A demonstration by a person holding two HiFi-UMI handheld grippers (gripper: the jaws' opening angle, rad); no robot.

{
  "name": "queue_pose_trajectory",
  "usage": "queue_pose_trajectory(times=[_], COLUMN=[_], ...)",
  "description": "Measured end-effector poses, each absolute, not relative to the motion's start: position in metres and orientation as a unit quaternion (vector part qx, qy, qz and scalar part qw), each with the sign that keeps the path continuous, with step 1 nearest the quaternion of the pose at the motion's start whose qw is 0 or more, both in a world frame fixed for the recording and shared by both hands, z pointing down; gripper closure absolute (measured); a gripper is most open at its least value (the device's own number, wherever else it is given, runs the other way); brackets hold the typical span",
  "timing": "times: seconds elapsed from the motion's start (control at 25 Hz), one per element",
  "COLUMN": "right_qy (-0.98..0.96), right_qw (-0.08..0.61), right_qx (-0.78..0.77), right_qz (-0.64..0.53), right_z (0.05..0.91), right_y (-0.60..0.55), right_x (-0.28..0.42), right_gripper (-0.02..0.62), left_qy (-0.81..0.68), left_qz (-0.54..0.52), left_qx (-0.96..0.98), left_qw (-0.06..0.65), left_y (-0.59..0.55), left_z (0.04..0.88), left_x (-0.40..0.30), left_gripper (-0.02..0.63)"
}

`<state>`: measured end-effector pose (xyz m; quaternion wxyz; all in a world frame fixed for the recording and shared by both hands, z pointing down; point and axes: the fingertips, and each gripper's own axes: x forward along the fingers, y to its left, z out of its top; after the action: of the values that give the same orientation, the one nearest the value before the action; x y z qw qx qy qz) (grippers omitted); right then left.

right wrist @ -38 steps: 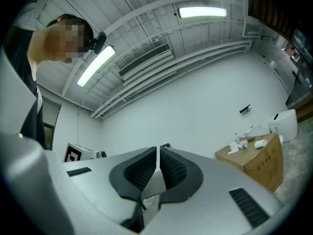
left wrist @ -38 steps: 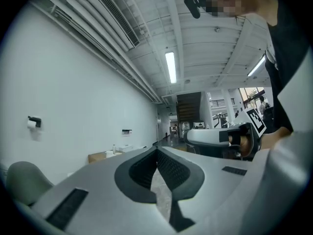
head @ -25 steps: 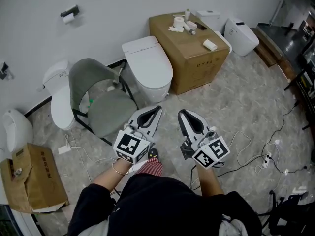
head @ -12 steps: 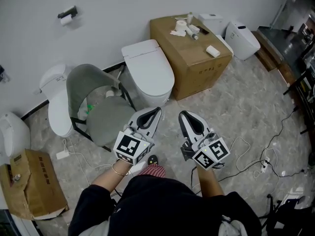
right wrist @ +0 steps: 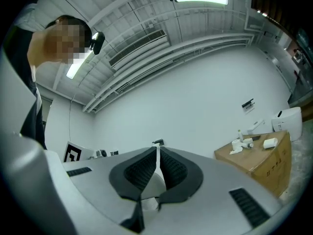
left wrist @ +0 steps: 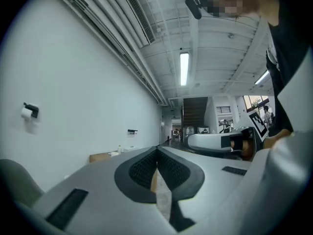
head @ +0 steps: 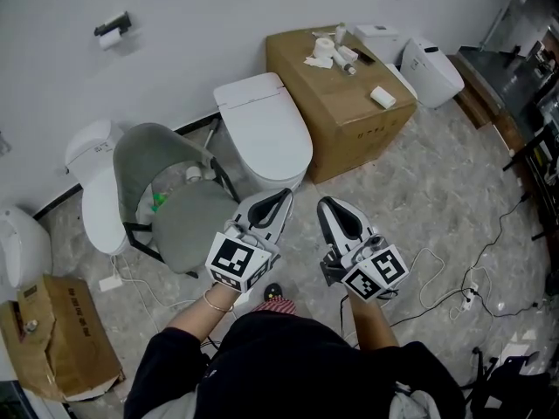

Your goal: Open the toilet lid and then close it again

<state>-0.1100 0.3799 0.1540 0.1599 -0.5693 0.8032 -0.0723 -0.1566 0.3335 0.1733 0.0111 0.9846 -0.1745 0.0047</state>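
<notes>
Looking down in the head view, the white toilet [head: 255, 162] stands at the wall with its lid [head: 266, 125] down, its lower left side hidden behind a grey chair [head: 179, 203]. The left gripper [head: 278, 201] and right gripper [head: 327, 206] hang near it without touching. In the left gripper view the jaws are pressed together on nothing, and the toilet cannot be seen. In the right gripper view the jaws also meet, empty, with a cardboard box [right wrist: 254, 156] to the right.

A grey chair [head: 188, 221] partly hides the leftward toilet [head: 99, 212].
</notes>
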Motion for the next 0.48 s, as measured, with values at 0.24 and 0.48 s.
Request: queue_pose_trajectory(times=[0.24, 0.48], right_qy=[0.800, 0.794], right_qw=[0.157, 0.148], right_qx=[-0.576, -0.586], right_qz=[-0.068, -0.063], right_z=[0.156, 0.154], right_y=[0.357, 0.353], right_x=[-0.113, -0.112], right_gripper=[0.572, 0.572], left_qy=[-0.168, -0.164], left_qz=[0.017, -0.005], left_qx=[0.986, 0.986], left_qw=[0.011, 0.010], left_y=[0.312, 0.306], left_z=[0.183, 0.177], left_x=[-0.163, -0.164], left_gripper=[0.603, 0.603])
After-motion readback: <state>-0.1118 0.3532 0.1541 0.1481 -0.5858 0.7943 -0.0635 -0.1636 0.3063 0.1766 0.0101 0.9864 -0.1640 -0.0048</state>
